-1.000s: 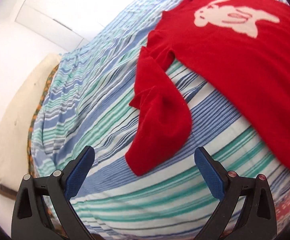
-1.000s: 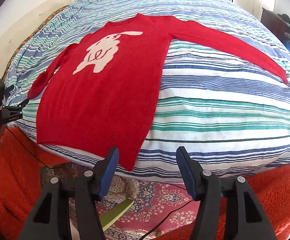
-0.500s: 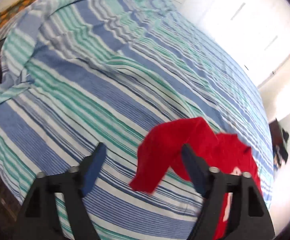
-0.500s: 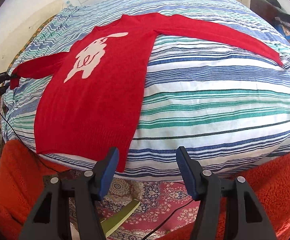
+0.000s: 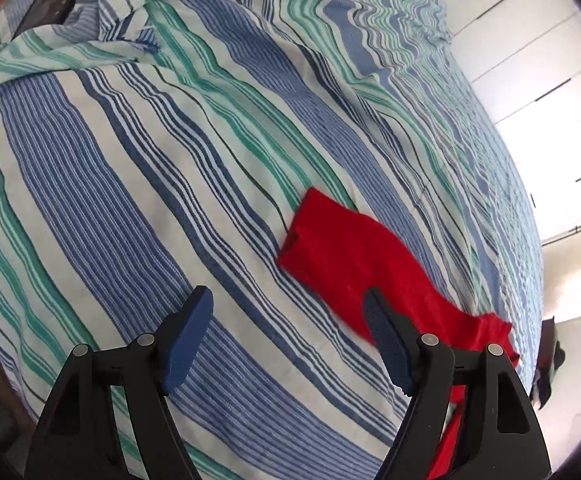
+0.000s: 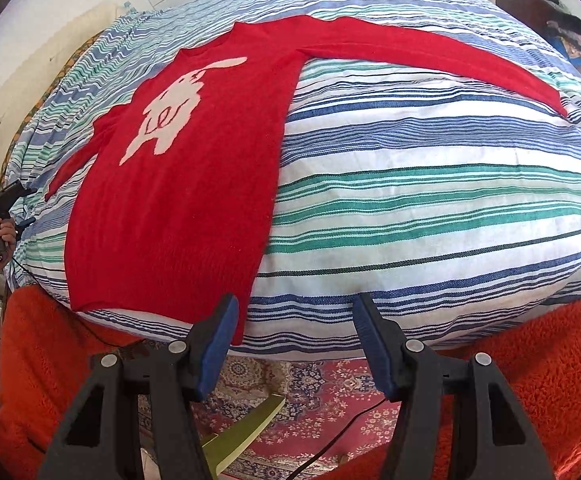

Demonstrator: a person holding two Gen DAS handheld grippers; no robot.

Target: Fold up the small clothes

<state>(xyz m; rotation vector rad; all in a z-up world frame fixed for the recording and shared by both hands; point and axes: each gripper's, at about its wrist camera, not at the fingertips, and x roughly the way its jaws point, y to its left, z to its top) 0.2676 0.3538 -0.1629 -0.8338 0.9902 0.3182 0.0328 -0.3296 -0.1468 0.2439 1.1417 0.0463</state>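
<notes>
The sweater (image 6: 178, 184) lies flat, face up, on the bed (image 6: 430, 200), its hem at the near edge, so both sleeves can fold inward. My left gripper (image 5: 286, 344) hovers with jaws apart and empty, just near of the left sleeve (image 5: 354, 264), whose cuff end points far-left across the stripes. My right gripper (image 6: 294, 344) hangs near the hem's right corner, jaws apart, holding nothing. The right sleeve (image 6: 430, 52) stretches far right, laid out straight. I judge the spreading is done and the first fold, probably a sleeve, comes next.
</notes>
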